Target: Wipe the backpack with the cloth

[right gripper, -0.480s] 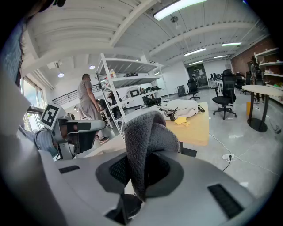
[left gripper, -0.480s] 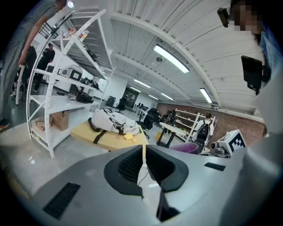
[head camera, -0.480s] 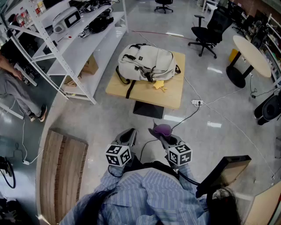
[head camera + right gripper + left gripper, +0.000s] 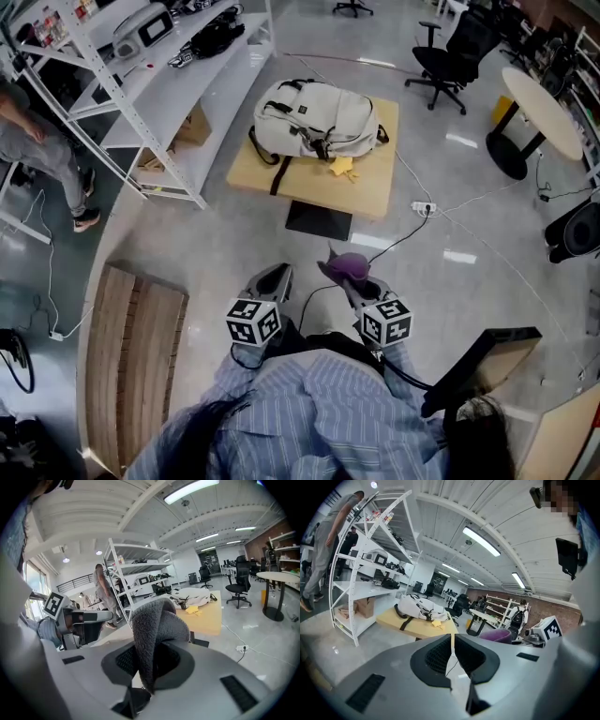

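Note:
A cream backpack with dark straps lies on a low wooden table some way ahead of me; it also shows far off as the backpack and the backpack. A small yellow object lies beside it on the table. My right gripper is held close to my body, shut on a purple-grey cloth, which bulges up as the cloth over the jaws. My left gripper is beside it, jaws shut with nothing between them.
White metal shelving with gear stands left of the table, and a person is beside it. A wooden bench lies at my left. Cables and a power strip cross the floor. Office chairs and a round table stand at right.
The view has shifted slightly forward; table and backpack sit a little higher in frame. The person at left has stepped away upward. Both grippers hold the same pose.

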The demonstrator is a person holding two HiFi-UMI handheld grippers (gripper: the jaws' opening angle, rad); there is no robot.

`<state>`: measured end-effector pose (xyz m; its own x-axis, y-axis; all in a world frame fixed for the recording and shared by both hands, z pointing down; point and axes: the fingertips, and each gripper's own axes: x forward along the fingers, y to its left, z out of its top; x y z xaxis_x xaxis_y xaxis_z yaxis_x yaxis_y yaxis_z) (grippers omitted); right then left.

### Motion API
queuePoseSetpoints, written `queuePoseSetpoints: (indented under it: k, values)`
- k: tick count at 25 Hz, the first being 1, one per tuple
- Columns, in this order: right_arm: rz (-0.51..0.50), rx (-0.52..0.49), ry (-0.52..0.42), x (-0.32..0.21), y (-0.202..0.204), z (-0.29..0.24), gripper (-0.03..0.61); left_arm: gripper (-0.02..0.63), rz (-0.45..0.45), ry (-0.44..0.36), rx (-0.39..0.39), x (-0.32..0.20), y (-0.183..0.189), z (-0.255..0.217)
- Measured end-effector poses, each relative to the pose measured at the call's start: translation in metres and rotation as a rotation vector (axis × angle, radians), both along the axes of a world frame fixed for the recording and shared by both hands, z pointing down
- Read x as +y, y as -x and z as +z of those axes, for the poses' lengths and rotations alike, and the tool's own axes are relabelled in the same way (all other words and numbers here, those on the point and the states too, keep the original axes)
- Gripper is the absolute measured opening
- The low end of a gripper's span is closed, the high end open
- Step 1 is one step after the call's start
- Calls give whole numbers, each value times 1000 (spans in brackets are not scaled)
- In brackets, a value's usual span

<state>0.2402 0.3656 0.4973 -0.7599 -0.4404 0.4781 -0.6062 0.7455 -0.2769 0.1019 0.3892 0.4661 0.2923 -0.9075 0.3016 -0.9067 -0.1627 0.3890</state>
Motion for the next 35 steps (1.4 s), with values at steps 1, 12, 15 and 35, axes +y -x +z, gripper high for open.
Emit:
queuePoseSetpoints:
  k: [1, 12, 15, 35]
  values:
    - [-2, 1, -2, 1, 0, 1, 41, 23, 0, 1, -2, 1, 0, 1]
    - [-19, -6, 33, -1, 14, 13, 41, 23, -44, 13, -12, -2, 24, 4]
    - [-12, -6, 47, -9, 17, 16, 41, 23, -49, 15, -3, -17, 35, 4]
    - [151, 57, 73, -241, 132, 19, 41, 23, 43, 74, -38, -243, 189, 26]
